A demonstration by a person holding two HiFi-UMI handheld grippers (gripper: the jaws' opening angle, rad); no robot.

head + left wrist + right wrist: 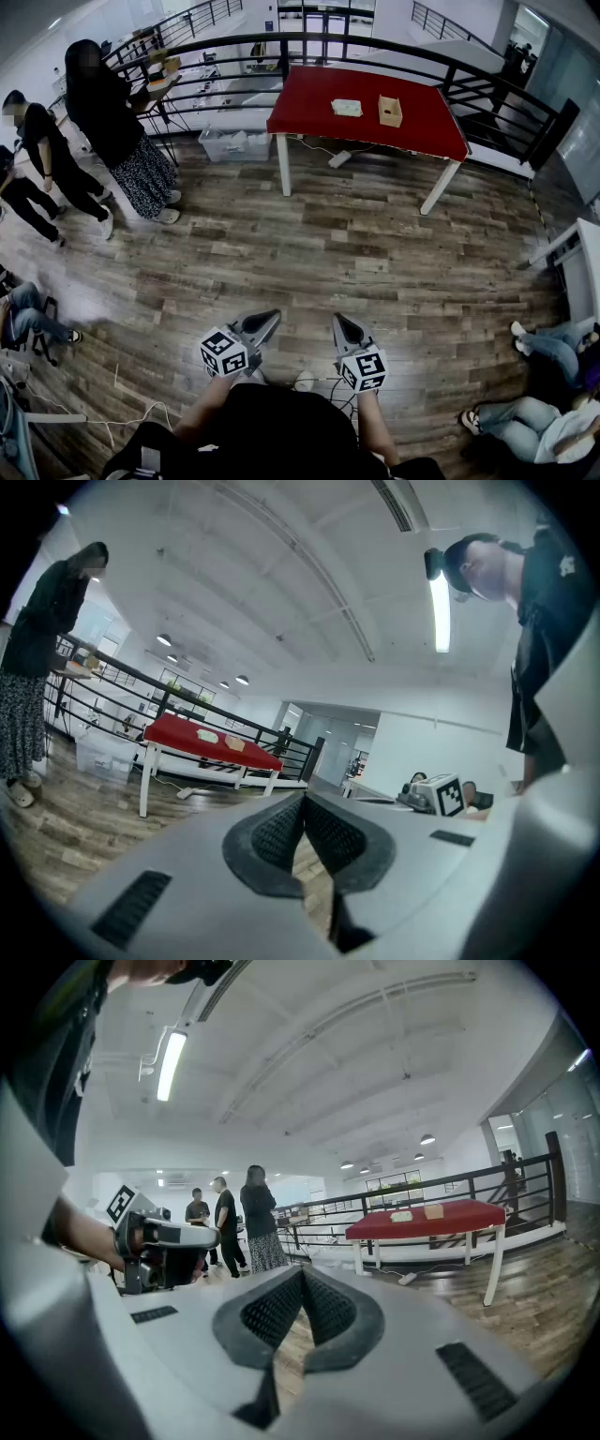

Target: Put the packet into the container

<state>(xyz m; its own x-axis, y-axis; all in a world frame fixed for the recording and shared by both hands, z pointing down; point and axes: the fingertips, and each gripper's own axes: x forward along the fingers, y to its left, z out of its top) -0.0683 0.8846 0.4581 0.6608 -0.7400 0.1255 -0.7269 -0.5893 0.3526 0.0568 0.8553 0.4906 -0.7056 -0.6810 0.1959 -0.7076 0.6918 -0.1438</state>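
step: approach, packet not yet picked up | left tool (265,323), right tool (340,325): jaws together, empty, low by the body | packet (346,107): on red worktop (309,105), near tan container (390,111), not touching, well across the floor | next (judged): walk up, open one tool over packet

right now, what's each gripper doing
Left gripper: closed, holding nothing.
Right gripper: closed, holding nothing.
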